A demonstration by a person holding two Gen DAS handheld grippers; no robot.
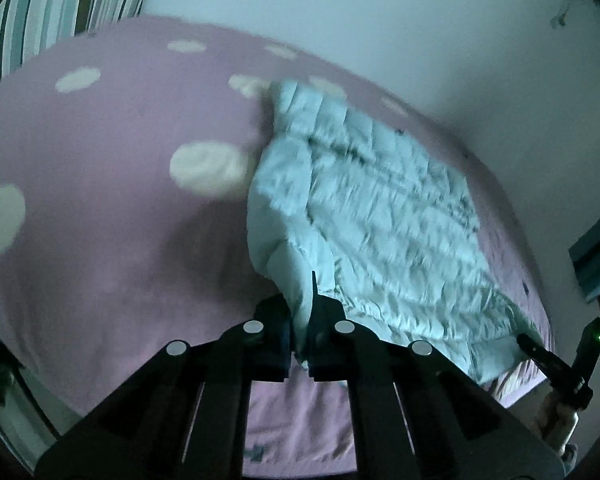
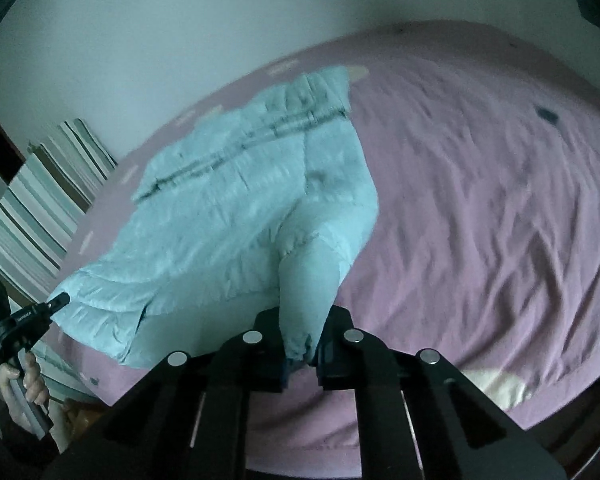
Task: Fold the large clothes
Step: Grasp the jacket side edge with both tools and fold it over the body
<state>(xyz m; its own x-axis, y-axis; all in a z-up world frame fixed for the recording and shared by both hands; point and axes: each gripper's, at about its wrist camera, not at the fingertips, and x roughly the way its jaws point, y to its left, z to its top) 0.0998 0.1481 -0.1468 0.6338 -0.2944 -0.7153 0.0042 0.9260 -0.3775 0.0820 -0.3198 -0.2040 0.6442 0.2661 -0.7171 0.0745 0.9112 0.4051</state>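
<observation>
Garment: a pale mint-green quilted puffer jacket (image 1: pixel 380 216) lies spread on the bed ahead of both my grippers, with dark stitch lines across its padded panels; the pictures are blurred, so I cannot make out finer detail.
Left gripper: my black two-finger left gripper (image 1: pixel 300 344) has its jaws clamped on a gathered fold of the jacket's near edge; the fabric rises from between the jaws and runs forward and to the right of them.
Right gripper: my black two-finger right gripper (image 2: pixel 300 350) has its jaws closed on a bunched tube of the same jacket, which looks like a sleeve end; the cloth stands up from the jaws and joins the body of the jacket ahead and to the left of them.
Other views: from the left wrist, the right gripper shows far right of my jaws at the jacket's lower corner; from the right wrist, the left gripper shows far left of my jaws at the opposite corner, with the person's hand (image 2: pixel 26 384) on its handle.
Bed: a pink-lilac bedsheet with large white dots (image 1: pixel 100 200) lies under the jacket, and is wrinkled to the right of the right jaws.
Background: a plain white wall (image 1: pixel 380 20) stands beyond the bed, and a striped curtain (image 2: pixel 40 200) hangs far left of the right jaws.
</observation>
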